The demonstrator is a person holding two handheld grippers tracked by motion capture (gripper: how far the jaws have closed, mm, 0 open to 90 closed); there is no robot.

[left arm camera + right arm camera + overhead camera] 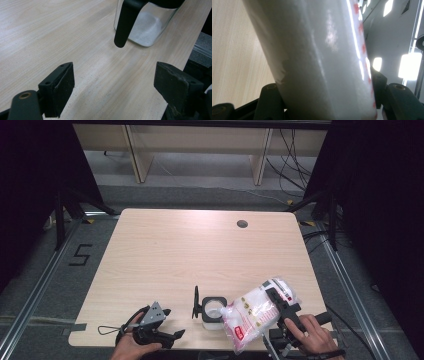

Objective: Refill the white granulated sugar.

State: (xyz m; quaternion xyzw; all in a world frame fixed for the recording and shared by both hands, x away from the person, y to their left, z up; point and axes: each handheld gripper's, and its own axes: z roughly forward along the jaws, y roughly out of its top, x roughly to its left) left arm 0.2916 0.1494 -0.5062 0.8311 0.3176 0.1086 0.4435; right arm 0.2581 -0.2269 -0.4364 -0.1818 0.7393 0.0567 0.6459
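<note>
- Your right claw (278, 306) is clenched on a clear plastic bag of white granules with red printing (255, 315); in the right gripper view the bag (319, 62) sits squeezed between both jaws, which press in on its sides.
- You hold the bag tilted, its lower end leaning toward the small square clear glass jar with a black rim and black handle (211, 309). That slant suits pouring: the contents can slide down to the end nearest the jar's mouth.
- The jar stands upright on the pale wood-grain worktop (200, 250), near the front edge and just beside the bag, between your two hands. Its place keeps the pour short and within reach of both claws.
- In the left gripper view the jar (147, 27) already holds a low layer of white granules at the bottom, so filling looks under way rather than complete.
- Your left claw (170, 324) is released, jaws spread wide over bare worktop in its own view, and it holds nothing. It rests low, near the jar's handle (126, 22), which points toward it.
- That stance reads as readiness: you can close on the handle to steady the jar if the bag nudges it.
- Watch the bag's lower end; it overhangs the jar's rim closely, and a sideways slip could spill granules onto the worktop.
</note>
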